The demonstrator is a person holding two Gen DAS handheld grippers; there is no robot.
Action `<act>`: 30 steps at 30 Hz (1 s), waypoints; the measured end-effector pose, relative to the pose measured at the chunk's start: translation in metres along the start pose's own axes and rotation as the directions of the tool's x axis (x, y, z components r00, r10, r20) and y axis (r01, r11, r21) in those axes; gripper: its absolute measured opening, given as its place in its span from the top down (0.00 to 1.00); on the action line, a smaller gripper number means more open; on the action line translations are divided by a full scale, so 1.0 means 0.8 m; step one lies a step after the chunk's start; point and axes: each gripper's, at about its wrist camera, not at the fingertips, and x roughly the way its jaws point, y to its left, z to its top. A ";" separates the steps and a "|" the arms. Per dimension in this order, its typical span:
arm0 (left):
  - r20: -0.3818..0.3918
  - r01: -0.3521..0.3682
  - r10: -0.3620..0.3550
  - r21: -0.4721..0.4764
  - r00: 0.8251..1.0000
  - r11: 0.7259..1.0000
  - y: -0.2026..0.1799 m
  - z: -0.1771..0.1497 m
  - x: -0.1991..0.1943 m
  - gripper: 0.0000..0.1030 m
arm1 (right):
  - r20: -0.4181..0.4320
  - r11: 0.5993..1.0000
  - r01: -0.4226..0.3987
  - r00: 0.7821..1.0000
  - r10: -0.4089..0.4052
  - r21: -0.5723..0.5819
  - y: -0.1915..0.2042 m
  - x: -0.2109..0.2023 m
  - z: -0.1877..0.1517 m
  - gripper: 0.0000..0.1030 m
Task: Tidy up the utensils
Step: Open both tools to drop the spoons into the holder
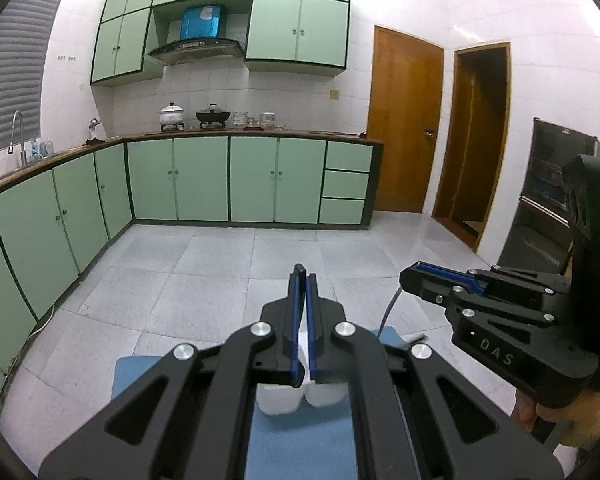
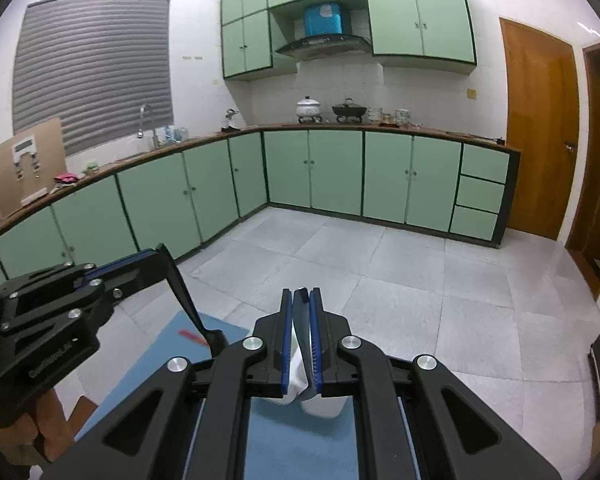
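The room is a kitchen with pale green cabinets [image 1: 204, 180] under an L-shaped dark wooden worktop [image 1: 236, 133], seen at 12 o'clock in both wrist views, well apart from the grippers. Below the grippers, at 6 o'clock, lies a flat blue mat [image 2: 300, 440] carrying a white plastic container [image 1: 296, 398], blurred and partly hidden; it is probably the utensil holder.

The left gripper [image 1: 303, 280] is closed on a slim black-handled utensil [image 2: 186, 296]. In the right wrist view this utensil hangs from the jaws toward 5 o'clock, its lower end just above the mat. A small red object [image 2: 192, 336] lies on the mat beside it; I cannot tell what it is.

The right gripper [image 2: 302, 294] is clamped on a thin grey-and-white utensil [image 2: 300, 344], type unclear; in the left wrist view a thin grey stem hangs below the jaws.

Judgement: each gripper holds one utensil by its upper end, so that the free end can be lowered into the container. Neither is deposited yet.
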 end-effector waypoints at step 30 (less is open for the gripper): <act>-0.001 -0.090 0.090 0.062 0.996 0.994 -0.001 -0.175 -0.201 0.46 | 0.032 1.000 0.003 0.999 -0.003 -0.005 0.031 -0.188 -0.218 0.88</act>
